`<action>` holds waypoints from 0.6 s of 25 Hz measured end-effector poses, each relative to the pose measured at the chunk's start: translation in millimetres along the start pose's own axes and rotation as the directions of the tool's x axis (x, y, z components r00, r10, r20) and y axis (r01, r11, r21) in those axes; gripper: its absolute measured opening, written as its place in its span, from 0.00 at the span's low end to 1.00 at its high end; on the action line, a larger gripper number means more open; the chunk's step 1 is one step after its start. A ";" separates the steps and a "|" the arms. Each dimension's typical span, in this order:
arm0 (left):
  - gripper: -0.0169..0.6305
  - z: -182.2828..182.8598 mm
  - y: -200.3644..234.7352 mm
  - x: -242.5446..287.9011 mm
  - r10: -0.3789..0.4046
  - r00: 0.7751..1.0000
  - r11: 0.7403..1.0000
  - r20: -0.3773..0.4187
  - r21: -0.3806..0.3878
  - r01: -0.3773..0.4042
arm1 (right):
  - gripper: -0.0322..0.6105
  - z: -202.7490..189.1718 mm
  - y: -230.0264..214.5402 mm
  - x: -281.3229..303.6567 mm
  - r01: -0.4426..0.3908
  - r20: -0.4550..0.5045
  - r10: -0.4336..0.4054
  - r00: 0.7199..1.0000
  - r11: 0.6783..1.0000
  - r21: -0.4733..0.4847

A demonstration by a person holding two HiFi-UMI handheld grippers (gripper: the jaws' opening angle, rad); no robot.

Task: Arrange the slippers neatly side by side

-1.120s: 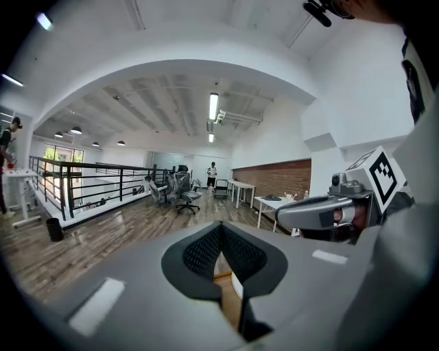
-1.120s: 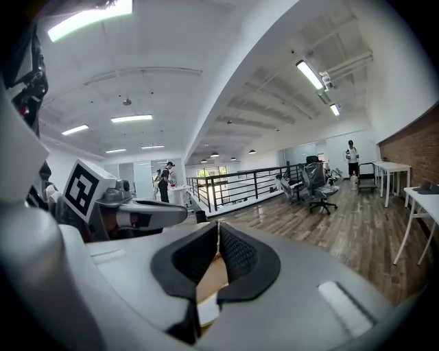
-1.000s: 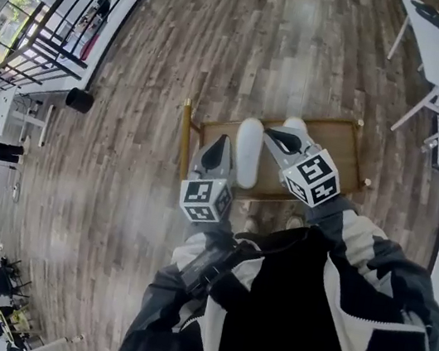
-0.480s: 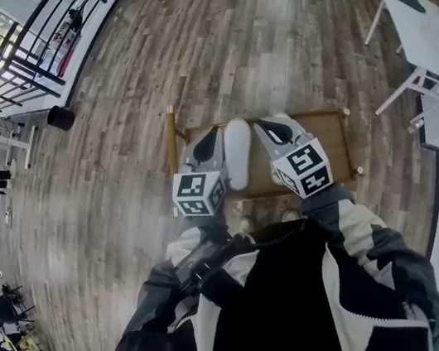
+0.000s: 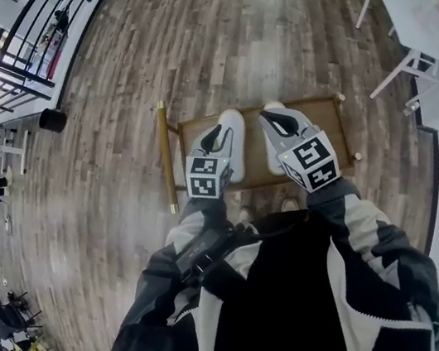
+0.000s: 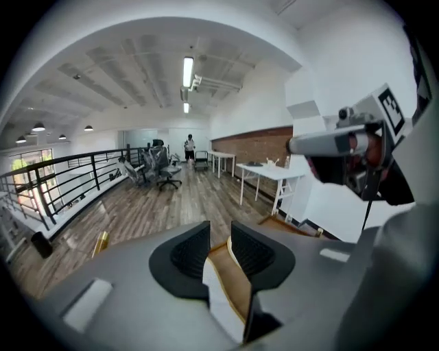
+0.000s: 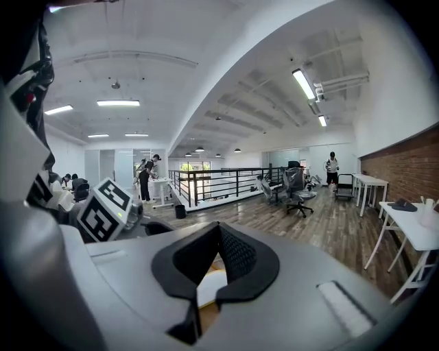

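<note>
Logging left gripper (image 6: 220, 247) jaws just parted narrowly round left slipper (image 5: 234, 137) on bench (image 5: 334, 127); right gripper (image 7: 218, 240) pinches right slipper (image 5: 271, 158). We judge release underway.

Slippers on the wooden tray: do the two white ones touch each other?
Apart. The head view shows a narrow strip of the wooden tray between the left slipper and the right slipper, along the sides that can be seen.

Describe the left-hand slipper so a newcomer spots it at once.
On the plank floor stands a low wooden rack with gold posts, holding two white slippers. The left slipper is the one nearer the long gold post; the right slipper lies farther from it.
</note>
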State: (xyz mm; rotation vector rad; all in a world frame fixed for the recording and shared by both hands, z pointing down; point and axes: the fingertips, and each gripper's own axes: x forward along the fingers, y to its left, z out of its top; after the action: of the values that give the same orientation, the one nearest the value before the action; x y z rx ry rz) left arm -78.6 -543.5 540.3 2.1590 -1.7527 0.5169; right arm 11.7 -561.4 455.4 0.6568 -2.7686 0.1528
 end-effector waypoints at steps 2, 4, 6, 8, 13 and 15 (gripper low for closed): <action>0.21 -30.2 2.2 17.3 -0.011 0.996 1.000 -0.092 -0.010 0.010 | 0.05 -5.9 -2.4 -4.2 0.016 -0.011 -0.016 1.000 1.000 -0.003; 0.24 -56.6 6.8 33.9 -0.005 0.986 1.000 -0.170 -0.022 0.001 | 0.05 -11.8 -7.9 -9.4 0.035 -0.022 -0.035 0.999 0.999 0.000; 0.32 -81.7 12.1 49.9 0.016 0.972 1.000 -0.236 -0.008 -0.018 | 0.05 -17.1 -16.7 -17.1 0.063 -0.032 -0.062 0.998 0.998 0.008; 0.37 -105.0 13.5 62.9 0.015 0.954 1.000 -0.300 -0.012 -0.019 | 0.05 -22.2 -25.3 -26.3 0.096 -0.042 -0.095 0.995 0.995 0.015; 0.46 -152.9 26.6 88.4 0.048 0.903 0.999 -0.428 0.011 -0.048 | 0.05 -35.9 -42.6 -47.4 0.166 -0.068 -0.164 0.984 0.986 0.026; 0.46 -165.4 28.2 94.1 0.049 0.883 0.999 -0.466 0.010 -0.050 | 0.05 -40.8 -48.0 -54.9 0.188 -0.080 -0.185 0.980 0.982 0.028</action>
State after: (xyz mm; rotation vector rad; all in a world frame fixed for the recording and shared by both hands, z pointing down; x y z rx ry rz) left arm -102.2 -555.3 730.9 1.7898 -1.5333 0.9573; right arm 90.7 -574.1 479.3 0.8955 -2.6194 0.1832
